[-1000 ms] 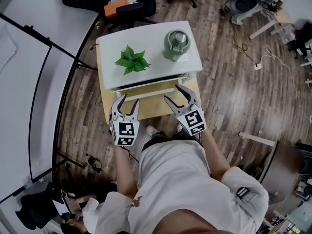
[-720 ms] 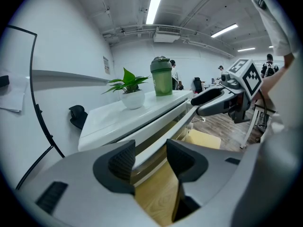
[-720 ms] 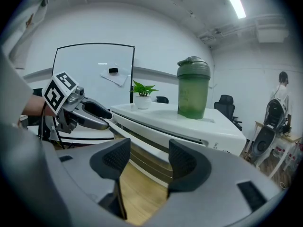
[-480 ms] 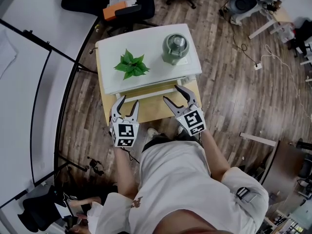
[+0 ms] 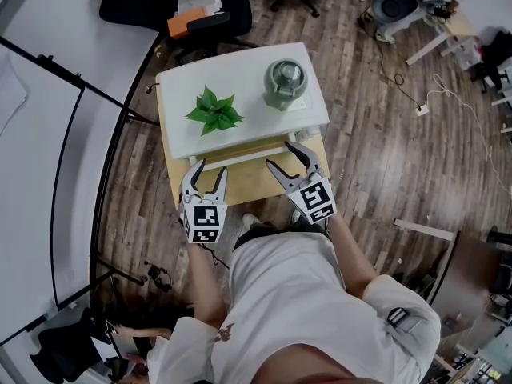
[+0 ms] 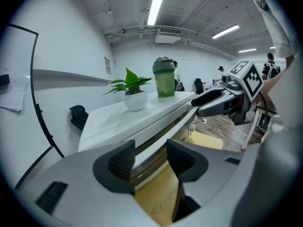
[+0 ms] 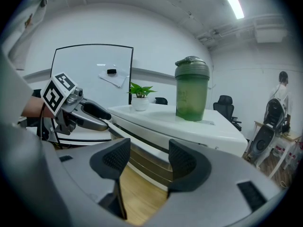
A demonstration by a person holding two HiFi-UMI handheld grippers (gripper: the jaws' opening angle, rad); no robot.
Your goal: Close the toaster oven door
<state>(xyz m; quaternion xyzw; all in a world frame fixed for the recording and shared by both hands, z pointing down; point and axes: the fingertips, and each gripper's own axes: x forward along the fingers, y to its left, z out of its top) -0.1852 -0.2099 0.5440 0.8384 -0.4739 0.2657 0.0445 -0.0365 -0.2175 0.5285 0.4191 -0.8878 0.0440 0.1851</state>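
I've got a potted plant (image 5: 214, 110) beyond the left tongs (image 5: 210, 166). Past the right tongs (image 5: 280, 154), a green shaker bottle (image 5: 284, 83) stands upright.

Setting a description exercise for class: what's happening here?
A person stands at a toaster oven on a small table, a gripper in each hand. The left gripper and right gripper hover near its handle, jaws apart, holding nothing. A plant and a bottle stand on the oven.
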